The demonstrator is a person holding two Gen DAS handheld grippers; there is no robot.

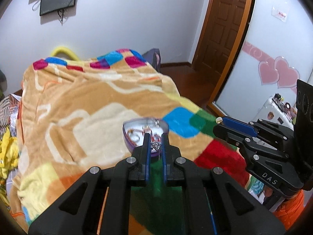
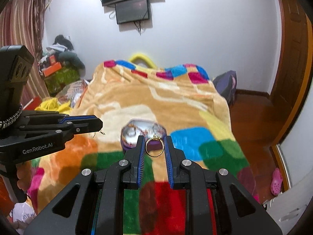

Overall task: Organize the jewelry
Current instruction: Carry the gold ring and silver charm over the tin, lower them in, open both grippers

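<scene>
A heart-shaped purple jewelry box [image 1: 128, 137] [image 2: 126, 147] lies open on the patterned blanket [image 1: 93, 101] [image 2: 137, 98], with several pieces inside. My left gripper [image 1: 156, 143] is shut on a small glittering earring [image 1: 156, 145], held above the box's near edge. In the right wrist view the left gripper [image 2: 100, 125] comes in from the left, and thin hook wires [image 2: 98, 133] dangle under its tip. My right gripper [image 2: 154, 144] is shut on a gold ring [image 2: 154, 146] with a pale stone, also above the box. The left wrist view shows the right gripper [image 1: 217, 125] at the right with the ring [image 1: 219, 119] at its tip.
The blanket covers a bed that drops to a wooden floor [image 2: 254, 113] on the right. A brown door [image 1: 225, 29], a dark bag [image 2: 225, 88], a pink shoe [image 2: 276, 178] and wall screens [image 2: 133, 0] are around. Clothes and boxes [image 2: 58, 68] pile up on the left.
</scene>
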